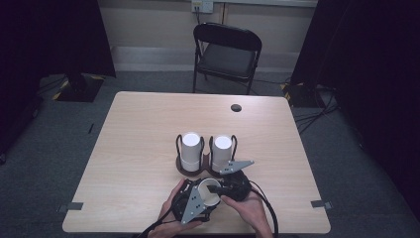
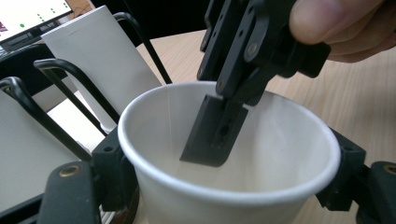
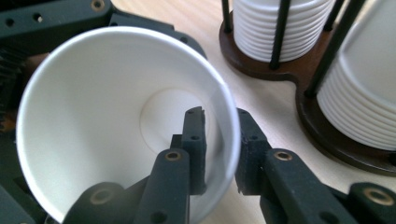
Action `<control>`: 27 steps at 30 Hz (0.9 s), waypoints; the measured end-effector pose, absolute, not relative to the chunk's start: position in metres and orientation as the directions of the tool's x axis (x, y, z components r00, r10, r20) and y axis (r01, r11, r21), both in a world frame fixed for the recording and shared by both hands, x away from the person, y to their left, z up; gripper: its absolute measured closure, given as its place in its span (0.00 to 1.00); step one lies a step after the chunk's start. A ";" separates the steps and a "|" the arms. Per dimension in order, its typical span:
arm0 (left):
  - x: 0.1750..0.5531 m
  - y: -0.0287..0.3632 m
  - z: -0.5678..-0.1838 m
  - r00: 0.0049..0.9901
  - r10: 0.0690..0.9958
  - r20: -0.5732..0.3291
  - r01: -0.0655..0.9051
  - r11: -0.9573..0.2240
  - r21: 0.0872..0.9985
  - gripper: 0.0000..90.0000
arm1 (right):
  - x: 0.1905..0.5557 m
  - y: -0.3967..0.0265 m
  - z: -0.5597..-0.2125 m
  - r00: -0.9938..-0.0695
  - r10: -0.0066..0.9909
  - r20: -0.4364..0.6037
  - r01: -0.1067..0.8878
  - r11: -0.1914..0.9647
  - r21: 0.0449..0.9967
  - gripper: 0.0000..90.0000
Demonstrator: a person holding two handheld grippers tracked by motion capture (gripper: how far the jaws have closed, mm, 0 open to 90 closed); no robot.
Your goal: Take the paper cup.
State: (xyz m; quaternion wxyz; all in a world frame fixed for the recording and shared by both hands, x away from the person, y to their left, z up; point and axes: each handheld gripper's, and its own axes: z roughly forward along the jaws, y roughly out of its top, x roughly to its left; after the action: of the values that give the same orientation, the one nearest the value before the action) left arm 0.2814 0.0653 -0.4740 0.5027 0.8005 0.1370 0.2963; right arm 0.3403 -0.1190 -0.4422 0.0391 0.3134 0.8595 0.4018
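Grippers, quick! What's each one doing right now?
Left gripper: closed around the outside of the paper cup.
Right gripper: pinching the same cup's wall, one jaw inside, one outside.

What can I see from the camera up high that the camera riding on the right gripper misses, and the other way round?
High view alone: the whole table, a folding chair behind it, both hands, and the left gripper around the cup.

Right gripper view alone: the ribbed rims of the stacked cups, and one jaw inside the cup wall, one outside.

Both: the white paper cup, the right gripper and the dark holder with two stacks.
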 end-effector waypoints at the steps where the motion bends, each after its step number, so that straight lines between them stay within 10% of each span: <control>1: 0.282 0.066 -0.474 0.784 0.521 0.337 -0.078 -0.456 0.887 0.27 | 0.340 -0.120 -0.442 -0.800 0.571 0.186 0.504 0.470 0.725 0.84; 27: 0.299 0.087 -0.475 0.771 0.628 0.105 0.100 -0.282 0.954 0.26 | 0.327 -0.143 -0.440 -0.760 0.624 0.182 0.392 0.216 0.894 0.54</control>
State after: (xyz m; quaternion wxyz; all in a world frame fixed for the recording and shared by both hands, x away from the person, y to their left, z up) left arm 0.2993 0.0866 -0.4748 0.5498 0.7637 0.2384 0.2401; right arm 0.3269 -0.1427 -0.4399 0.1088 0.3290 0.7722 0.5326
